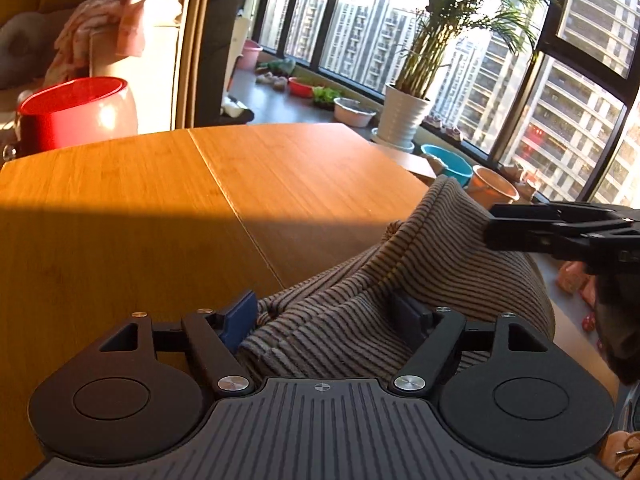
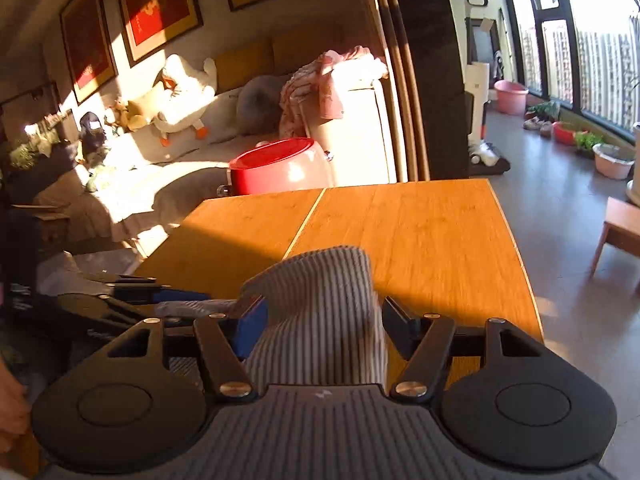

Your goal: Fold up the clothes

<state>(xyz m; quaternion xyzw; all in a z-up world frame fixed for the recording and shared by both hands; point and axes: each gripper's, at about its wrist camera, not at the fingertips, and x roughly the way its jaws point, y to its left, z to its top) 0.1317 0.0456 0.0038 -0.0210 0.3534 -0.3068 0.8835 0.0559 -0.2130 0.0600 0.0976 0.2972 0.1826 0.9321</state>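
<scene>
Two open tools [image 1: 328, 316] [image 2: 324, 328], striped garment [image 1: 400, 280] between.

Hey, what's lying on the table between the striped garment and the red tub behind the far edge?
Nothing: in the right wrist view, bare wooden table runs from the striped garment to the red tub.

- No word, number or brand could be read in either view
- The red framed pictures [image 2: 160, 4] on the wall carried a small mark, too blurred to make out
- The left gripper's grey body [image 1: 323, 387] bore a small round crosshair sign, with no letters beside it
</scene>
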